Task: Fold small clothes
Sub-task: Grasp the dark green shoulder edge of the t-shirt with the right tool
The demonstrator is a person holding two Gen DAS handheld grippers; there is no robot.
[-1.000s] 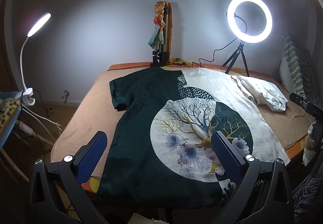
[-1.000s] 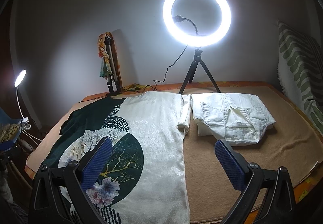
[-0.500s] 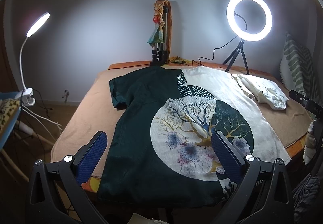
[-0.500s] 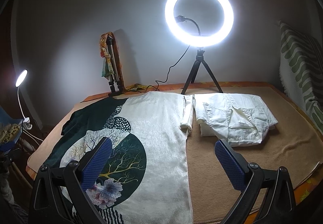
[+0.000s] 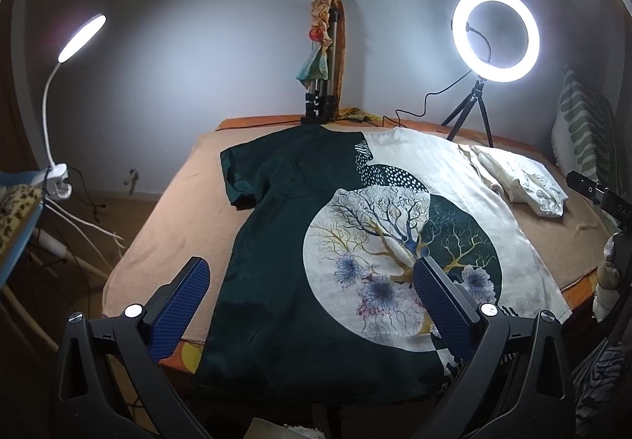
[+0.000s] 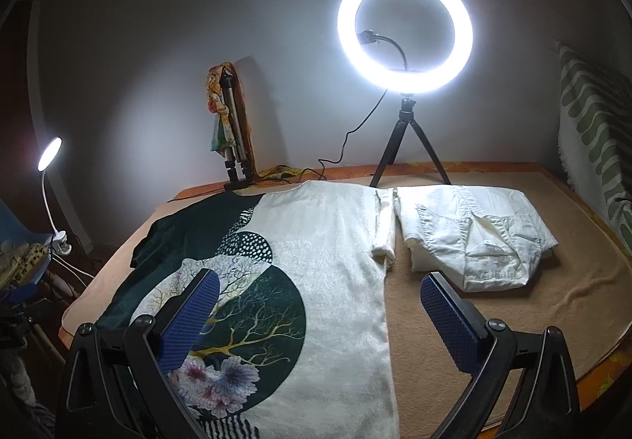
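A T-shirt [image 5: 300, 241], half dark green and half cream with a round tree-and-flower print, lies spread flat on the tan-covered table [image 5: 166, 225], its hem toward me. In the right wrist view the same shirt [image 6: 335, 261] fills the left and centre. My left gripper [image 5: 310, 273] hovers open above the hem's dark side, nothing between its blue pads. My right gripper [image 6: 318, 287] is open above the shirt's cream right edge, also empty. A folded white garment [image 6: 474, 241] lies to the right of the shirt's sleeve.
A lit ring light [image 6: 405, 30] on a tripod stands at the table's back edge, a folded tripod wrapped in cloth [image 6: 233, 138] beside it. A clip-on lamp [image 5: 79, 40] glows at the left. A green-patterned cushion [image 6: 592, 123] leans at the right.
The right wrist view has shifted slightly, so shirt and folded garment sit a little further right and lower in it. The left gripper has barely moved. Both stay open.
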